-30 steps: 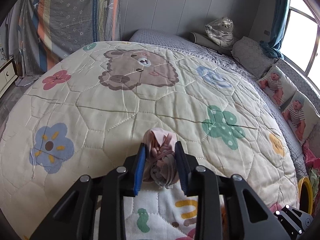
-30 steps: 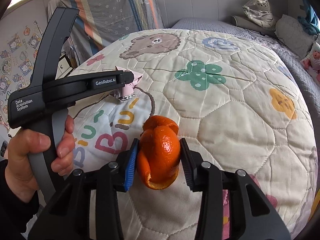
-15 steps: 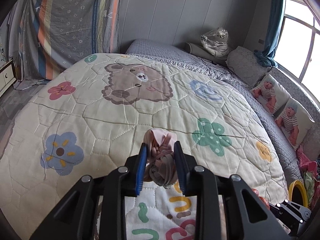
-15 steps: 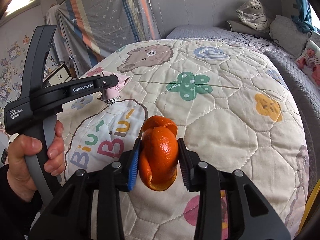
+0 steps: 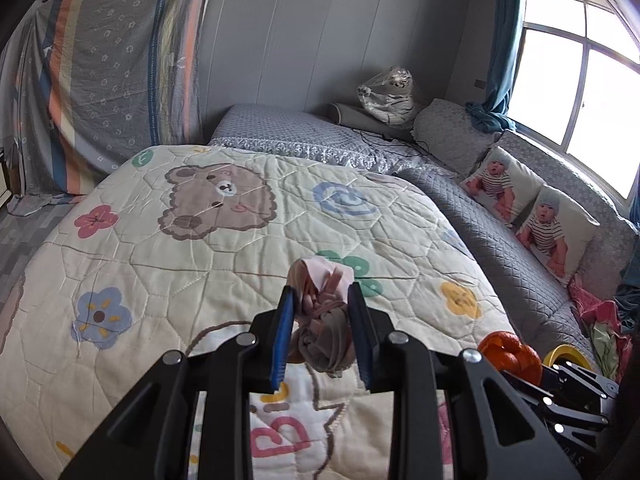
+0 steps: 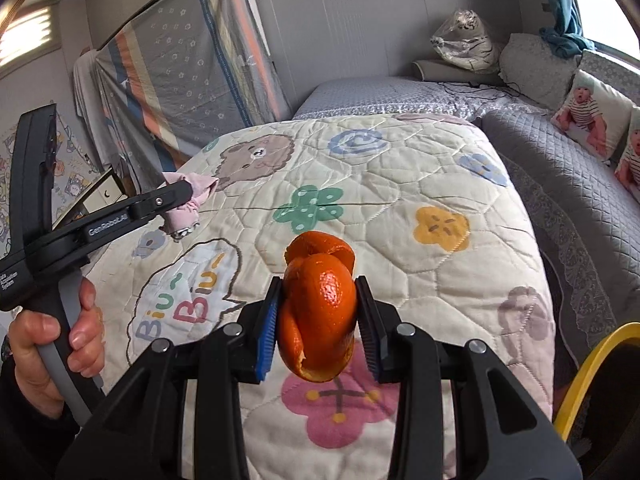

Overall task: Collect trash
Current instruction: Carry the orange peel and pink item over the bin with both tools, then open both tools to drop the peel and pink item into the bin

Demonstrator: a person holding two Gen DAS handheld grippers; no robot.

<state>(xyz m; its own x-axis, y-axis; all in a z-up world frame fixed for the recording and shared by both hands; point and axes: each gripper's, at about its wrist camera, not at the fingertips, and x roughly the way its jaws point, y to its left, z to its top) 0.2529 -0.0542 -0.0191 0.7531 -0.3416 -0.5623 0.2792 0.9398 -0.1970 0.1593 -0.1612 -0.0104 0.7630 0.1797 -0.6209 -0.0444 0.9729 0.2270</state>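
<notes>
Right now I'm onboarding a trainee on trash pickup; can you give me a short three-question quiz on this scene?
1. What does the right gripper hold?
2. True or false: the left gripper is empty.
3. The yellow rim lies off which edge of the quilt in the right wrist view: (a) right, (b) left, (c) far?

Key: 1. An orange peel, clamped between its fingers. 2. False; it grips a crumpled pink wad. 3. (a).

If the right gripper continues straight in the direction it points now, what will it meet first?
Probably the quilt. The right gripper, shut on the orange peel, points down toward the quilt's flower pattern, with nothing visible between. Depth is hard to judge in this fisheye view.
</notes>
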